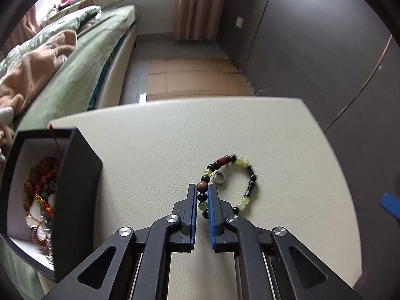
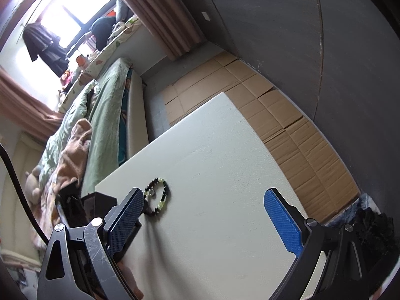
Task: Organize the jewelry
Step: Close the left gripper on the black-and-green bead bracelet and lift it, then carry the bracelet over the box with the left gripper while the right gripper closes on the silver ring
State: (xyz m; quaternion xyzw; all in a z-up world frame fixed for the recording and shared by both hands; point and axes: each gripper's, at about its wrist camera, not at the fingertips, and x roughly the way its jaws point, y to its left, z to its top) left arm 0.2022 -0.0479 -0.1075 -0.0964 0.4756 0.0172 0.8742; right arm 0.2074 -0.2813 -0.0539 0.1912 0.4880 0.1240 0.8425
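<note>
A beaded bracelet (image 1: 246,177) of black, yellow-green and reddish beads lies on the white table (image 1: 162,145). My left gripper (image 1: 202,187) is shut on the bracelet's near side, a brown bead pinched between the blue pads. A small pale ring (image 1: 220,177) lies inside the bracelet loop. A black jewelry box (image 1: 75,200) with several pieces of jewelry (image 1: 40,200) inside stands at the left. In the right wrist view my right gripper (image 2: 203,197) is open and empty above the table, with the bracelet (image 2: 157,195) just beyond its left finger.
A bed (image 1: 75,57) with green bedding and a tan blanket lies left of the table. Flattened cardboard (image 2: 287,125) covers the floor beyond the table's far edge. A dark wall (image 1: 312,37) stands at the right. A blue finger of the right gripper (image 1: 390,202) shows at the right edge.
</note>
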